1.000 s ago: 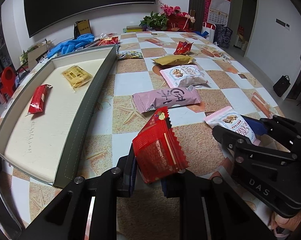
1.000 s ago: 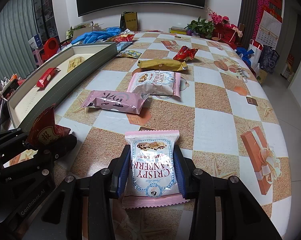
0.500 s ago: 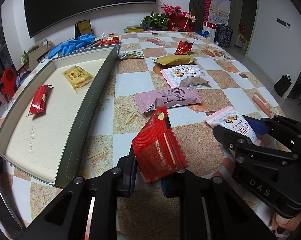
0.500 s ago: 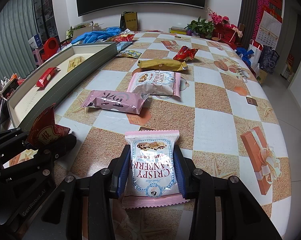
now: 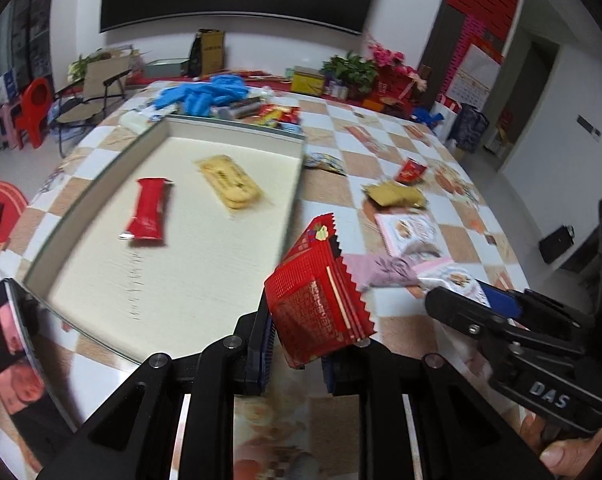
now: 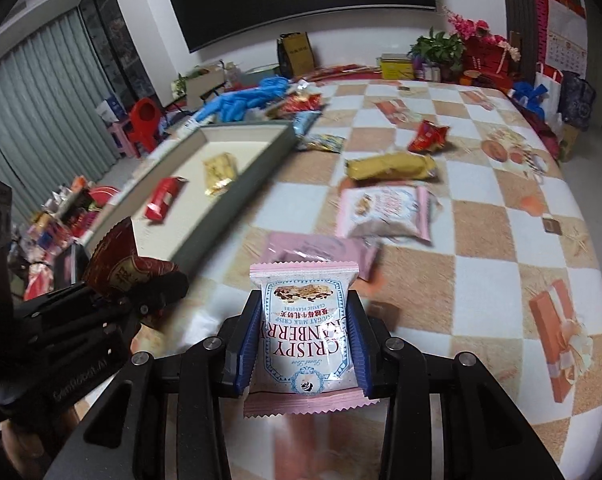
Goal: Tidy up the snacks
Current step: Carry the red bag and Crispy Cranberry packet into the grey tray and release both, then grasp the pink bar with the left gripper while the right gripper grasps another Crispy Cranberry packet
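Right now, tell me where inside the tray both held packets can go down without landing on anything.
The tray is bare along its near half, below the red bar, and along the strip between the yellow biscuit pack and its right wall. The middle, around those two, is crowded. The left gripper holds the red packet; the right gripper holds the pink packet.

two snacks [image 5: 151, 212] in tray [image 5: 169, 280] (two more gripped), six loose.

My left gripper [image 5: 297, 344] pinches a red snack packet [image 5: 319, 296] near the tray [image 5: 295, 200], where two snacks lie.
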`<state>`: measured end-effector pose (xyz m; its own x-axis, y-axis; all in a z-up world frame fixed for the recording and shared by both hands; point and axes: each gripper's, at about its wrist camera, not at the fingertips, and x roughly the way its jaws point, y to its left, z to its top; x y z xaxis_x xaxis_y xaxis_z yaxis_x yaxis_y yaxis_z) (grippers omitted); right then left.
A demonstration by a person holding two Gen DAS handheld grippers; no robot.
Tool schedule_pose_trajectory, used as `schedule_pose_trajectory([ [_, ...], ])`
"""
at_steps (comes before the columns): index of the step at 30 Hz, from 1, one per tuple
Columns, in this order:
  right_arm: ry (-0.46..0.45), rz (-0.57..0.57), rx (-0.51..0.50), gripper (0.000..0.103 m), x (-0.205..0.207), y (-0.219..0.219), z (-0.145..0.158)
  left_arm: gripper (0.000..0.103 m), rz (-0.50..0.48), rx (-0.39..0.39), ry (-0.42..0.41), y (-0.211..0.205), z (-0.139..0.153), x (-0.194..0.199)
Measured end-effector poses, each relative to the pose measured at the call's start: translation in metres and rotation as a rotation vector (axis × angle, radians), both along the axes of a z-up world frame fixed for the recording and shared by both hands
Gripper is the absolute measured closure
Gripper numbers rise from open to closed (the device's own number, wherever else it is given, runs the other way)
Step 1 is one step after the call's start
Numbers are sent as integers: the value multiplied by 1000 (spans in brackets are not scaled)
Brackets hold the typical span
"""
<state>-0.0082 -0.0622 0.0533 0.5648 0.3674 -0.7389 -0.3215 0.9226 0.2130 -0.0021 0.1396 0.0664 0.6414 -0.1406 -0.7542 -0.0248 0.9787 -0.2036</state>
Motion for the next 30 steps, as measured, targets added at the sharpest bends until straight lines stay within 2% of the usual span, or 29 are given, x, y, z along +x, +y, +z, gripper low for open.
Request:
schedule_pose_trajectory([
  [5,5,71,35,62,16,30,17,82,93,-10,46,29,3,18],
  [9,47,141,62,62,45,68,20,82,165,-2,64,53,7,35],
  [17,121,189,31,62,95,128,4,82,298,-42,157,103,-17,63],
  [21,230,211,73,62,114,146,-16,81,329,-29,216,115,-29,70],
  [23,269,209,106,61,120,147,-22,70,344,-19,230,118,-31,71],
  [24,292,195,127,58,125,147,-24,54,344,-21,225,119,-31,71],
  [25,312,182,152,44,129,145,-26,39,345,-26,209,120,-29,70],
  [26,308,175,168,24,131,143,-22,32,349,-38,182,119,-26,67],
  [27,274,166,176,19,130,140,-16,25,352,-47,165,119,-23,64],
  [28,221,162,177,16,127,137,-6,24,352,-54,154,117,-20,63],
  [30,178,173,183,16,123,132,9,24,334,-62,130,110,-14,57],
])
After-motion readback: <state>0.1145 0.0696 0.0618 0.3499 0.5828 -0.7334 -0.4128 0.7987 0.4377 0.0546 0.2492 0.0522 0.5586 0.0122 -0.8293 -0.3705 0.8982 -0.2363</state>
